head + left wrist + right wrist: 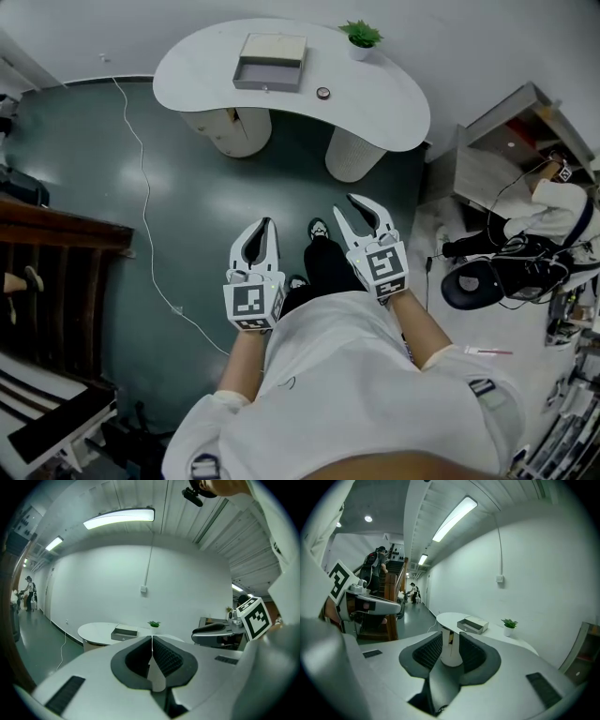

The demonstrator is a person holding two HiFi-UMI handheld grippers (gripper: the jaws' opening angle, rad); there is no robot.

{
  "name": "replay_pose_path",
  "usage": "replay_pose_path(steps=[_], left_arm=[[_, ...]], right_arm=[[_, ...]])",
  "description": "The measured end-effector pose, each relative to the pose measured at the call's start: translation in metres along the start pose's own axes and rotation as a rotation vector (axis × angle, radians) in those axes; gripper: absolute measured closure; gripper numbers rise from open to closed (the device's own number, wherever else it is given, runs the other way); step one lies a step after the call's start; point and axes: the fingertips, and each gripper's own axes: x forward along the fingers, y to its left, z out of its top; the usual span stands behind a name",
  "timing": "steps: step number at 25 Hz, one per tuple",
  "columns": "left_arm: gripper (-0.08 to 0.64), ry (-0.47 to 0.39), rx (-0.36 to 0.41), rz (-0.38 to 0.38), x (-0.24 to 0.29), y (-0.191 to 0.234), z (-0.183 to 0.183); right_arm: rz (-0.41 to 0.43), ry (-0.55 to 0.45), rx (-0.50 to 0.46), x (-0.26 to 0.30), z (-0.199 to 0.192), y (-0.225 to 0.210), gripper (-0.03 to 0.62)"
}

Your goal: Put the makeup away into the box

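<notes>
head view: high up, looks steeply down | both gripper views: low, look forward along their jaws | all share: far table (375,103), box (271,61)

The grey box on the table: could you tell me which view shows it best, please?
The head view: it looks down into the open box. The right gripper view shows the box small, almost side-on; the left gripper view, smaller still.

Floor (187,187): dark green-grey, glossy, with a white cable (142,197) trailing across it. A white curved table (384,108) on two round pedestals (354,155) stands well ahead of the left gripper (264,225) and right gripper (359,208), against a plain white wall (103,588). A wooden staircase (56,272) lies left of the left gripper. Ceiling strip lights (119,518) are lit.
</notes>
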Motion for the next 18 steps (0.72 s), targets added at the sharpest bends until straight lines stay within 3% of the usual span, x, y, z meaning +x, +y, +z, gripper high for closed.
replay_pose_path(steps=[9,18], left_arm=[[0.537,0.036,0.020,0.052,0.058,0.041,0.011],[0.537,0.032,0.059,0.063,0.170,0.060,0.059]], right_arm=[[0.033,-0.037,0.027,0.076,0.019,-0.037,0.485],[0.053,-0.065,0.042,0.156,0.049,-0.119,0.479]])
